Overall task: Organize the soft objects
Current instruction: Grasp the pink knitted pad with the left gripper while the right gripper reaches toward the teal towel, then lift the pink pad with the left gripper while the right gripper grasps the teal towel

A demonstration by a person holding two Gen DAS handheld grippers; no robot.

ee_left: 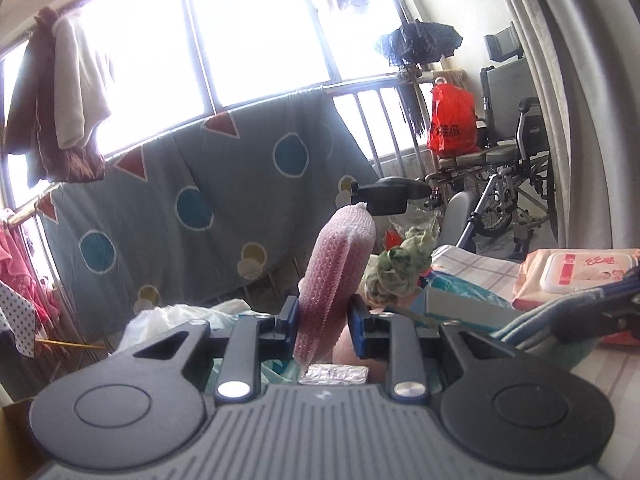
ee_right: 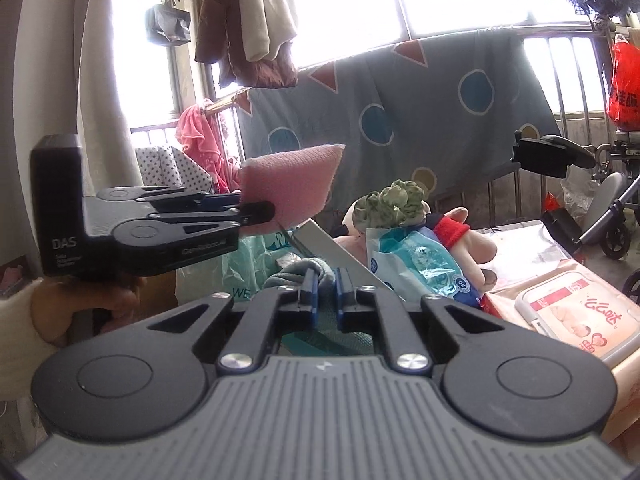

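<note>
My left gripper point(ee_left: 323, 320) is shut on a pink bubble-wrap pouch point(ee_left: 336, 276) and holds it upright in the air. In the right wrist view the left gripper point(ee_right: 256, 213) shows at the left, holding the pink pouch point(ee_right: 292, 184) above a box. My right gripper point(ee_right: 326, 294) is shut with a narrow gap and holds nothing; a grey-blue soft cloth point(ee_right: 296, 274) lies just beyond its tips. A plush toy point(ee_right: 460, 236) with a green crumpled cloth point(ee_right: 394, 200) on it lies behind a blue wet-wipe pack point(ee_right: 424, 270).
A pink wet-wipe pack point(ee_right: 576, 316) lies at the right on the checked table point(ee_left: 484, 266). A pale green plastic bag point(ee_right: 240, 268) sits under the left gripper. A patterned grey blanket point(ee_right: 400, 108) hangs on the railing; a wheelchair point(ee_left: 508, 168) stands at the far right.
</note>
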